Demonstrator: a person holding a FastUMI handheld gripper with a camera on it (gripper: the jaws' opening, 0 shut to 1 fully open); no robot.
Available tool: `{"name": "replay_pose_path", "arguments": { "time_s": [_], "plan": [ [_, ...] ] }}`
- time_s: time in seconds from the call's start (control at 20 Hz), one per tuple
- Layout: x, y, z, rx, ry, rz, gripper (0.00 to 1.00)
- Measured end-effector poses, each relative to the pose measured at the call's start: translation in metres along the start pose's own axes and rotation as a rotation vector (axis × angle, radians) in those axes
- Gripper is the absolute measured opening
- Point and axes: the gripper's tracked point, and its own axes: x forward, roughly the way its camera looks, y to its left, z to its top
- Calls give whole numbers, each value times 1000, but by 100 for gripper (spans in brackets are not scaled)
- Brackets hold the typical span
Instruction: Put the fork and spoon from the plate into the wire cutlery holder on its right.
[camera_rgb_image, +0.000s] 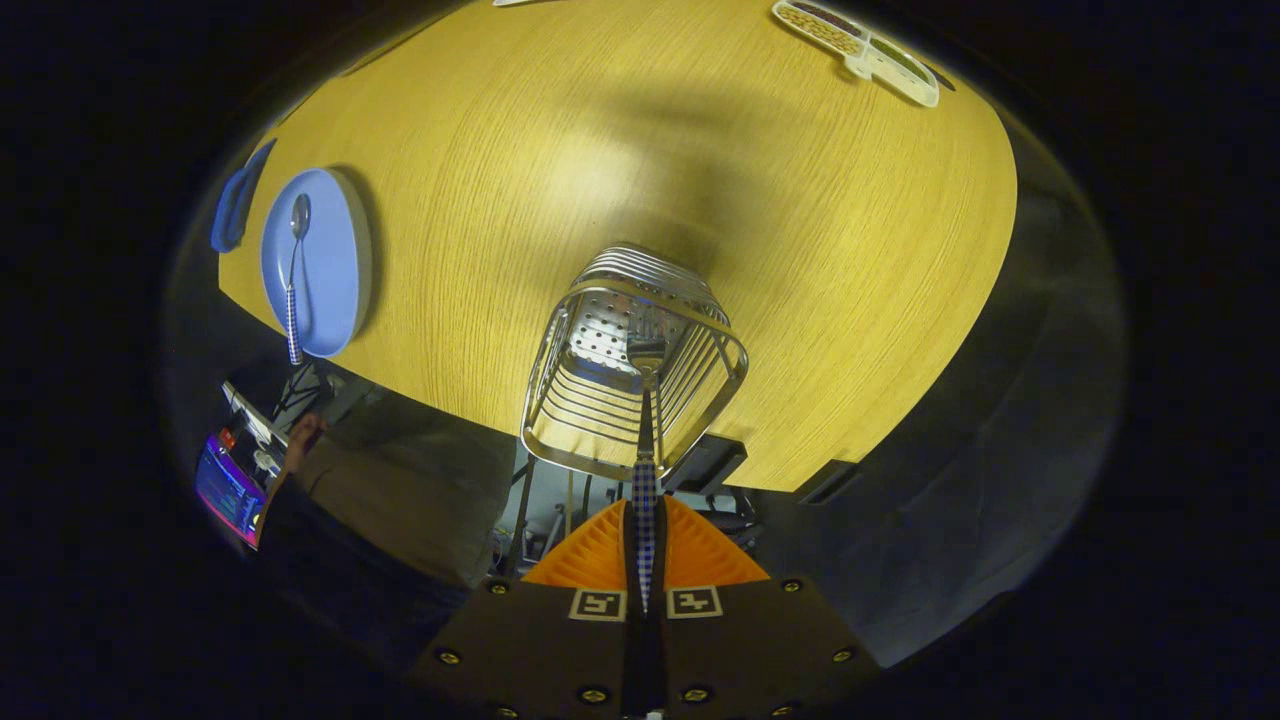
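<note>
My gripper (645, 520) is shut on the checkered handle of the fork (645, 450), held just above the wire cutlery holder (560, 335). The fork's head reaches down inside the holder, close to its perforated bottom. The holder stands on the wooden table (800, 250) near its front edge. Far to the holder's left lies the blue plate (340, 250). The spoon (294, 280) rests on it, with its checkered handle sticking out over the table's edge.
A blue object (235, 205) lies just beyond the plate. A white divided tray (865, 45) with food sits at the table's far right. Below the table's edge by the plate are a person's hand (303, 437) and a lit screen (230, 490).
</note>
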Motion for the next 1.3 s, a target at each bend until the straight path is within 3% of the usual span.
{"name": "replay_pose_path", "arguments": {
  "time_s": [0.3,0.45,0.75,0.8,0.85,1.3],
  "plan": [
    [2,1,5,37,-11,10,1],
    [3,0,6,41,-23,0,9],
    [-8,-1,9,61,-77,-5,12],
    [-10,-2,10,63,-83,-7,15],
    [-13,-2,9,74,-92,-6,24],
    [-34,20,-9,72,-178,-19,24]
  ]
}}
